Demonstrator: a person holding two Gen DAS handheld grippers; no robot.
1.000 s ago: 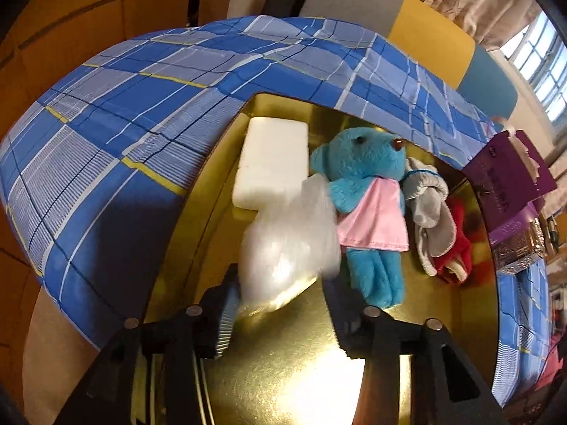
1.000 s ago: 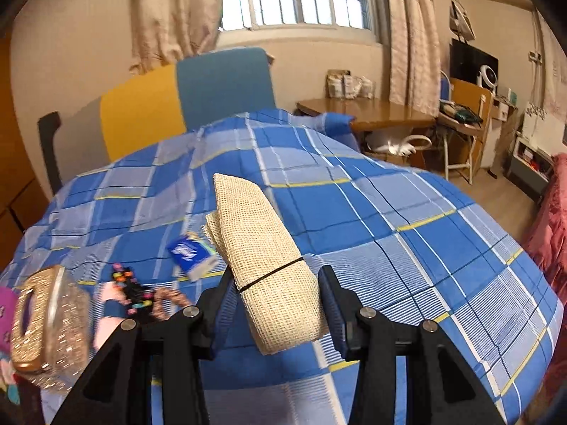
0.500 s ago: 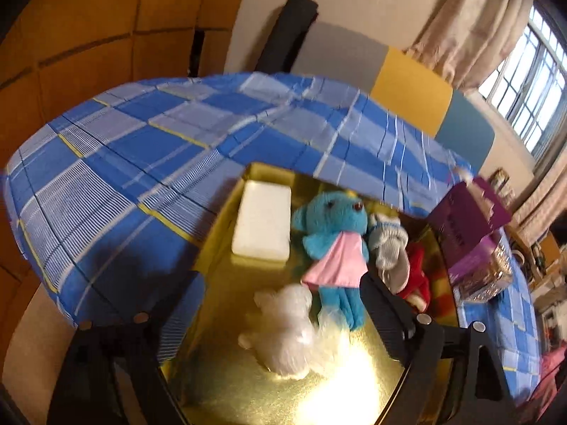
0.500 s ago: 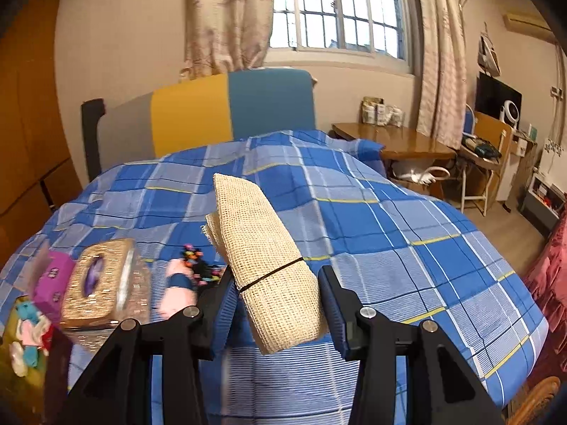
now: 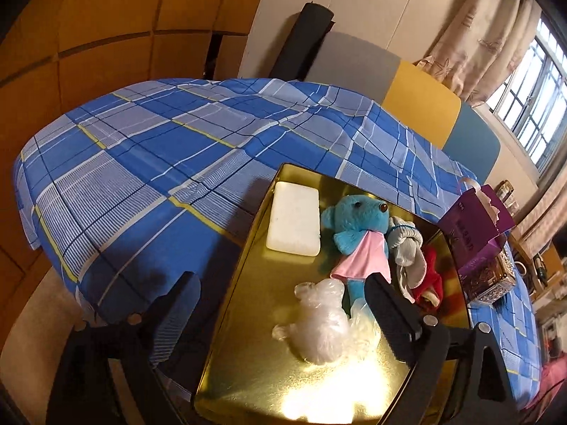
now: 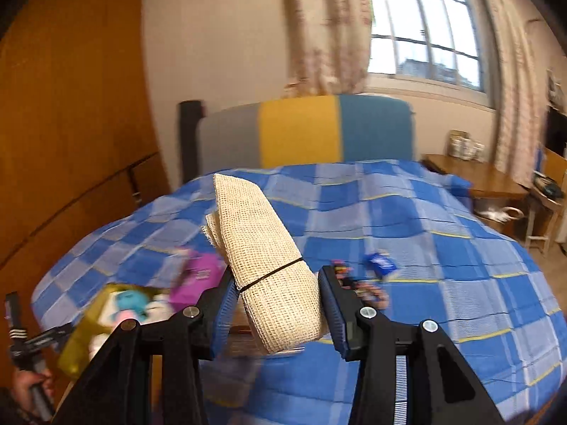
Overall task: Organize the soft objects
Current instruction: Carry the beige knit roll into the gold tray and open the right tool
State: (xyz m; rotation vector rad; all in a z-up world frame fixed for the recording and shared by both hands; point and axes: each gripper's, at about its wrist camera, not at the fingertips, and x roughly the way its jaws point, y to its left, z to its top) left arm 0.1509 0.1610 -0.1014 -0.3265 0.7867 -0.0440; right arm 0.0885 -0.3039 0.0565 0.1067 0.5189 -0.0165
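Note:
A gold tray (image 5: 248, 361) lies on the blue plaid bed. In it are a white foam block (image 5: 293, 218), a blue teddy bear in a pink dress (image 5: 358, 230), a grey sock (image 5: 407, 251), a red soft item (image 5: 430, 276) and a clear plastic bag (image 5: 320, 322). My left gripper (image 5: 280, 294) is open and empty above the tray's near end, apart from the bag. My right gripper (image 6: 278, 301) is shut on a rolled beige mesh cloth (image 6: 262, 255) held above the bed. The tray (image 6: 76, 347) shows blurred at the lower left of the right wrist view.
A purple box (image 5: 475, 233) and a glittery tissue box (image 5: 492, 279) stand right of the tray. A small blue packet (image 6: 382, 264) and colourful hair ties (image 6: 358, 285) lie on the bed. A striped headboard (image 6: 301, 131) stands behind; a wooden desk (image 6: 475, 177) is at right.
My left gripper let go of the plastic bag, opened wide and drew back from the tray. My right gripper swung left toward the tray, still holding the mesh cloth.

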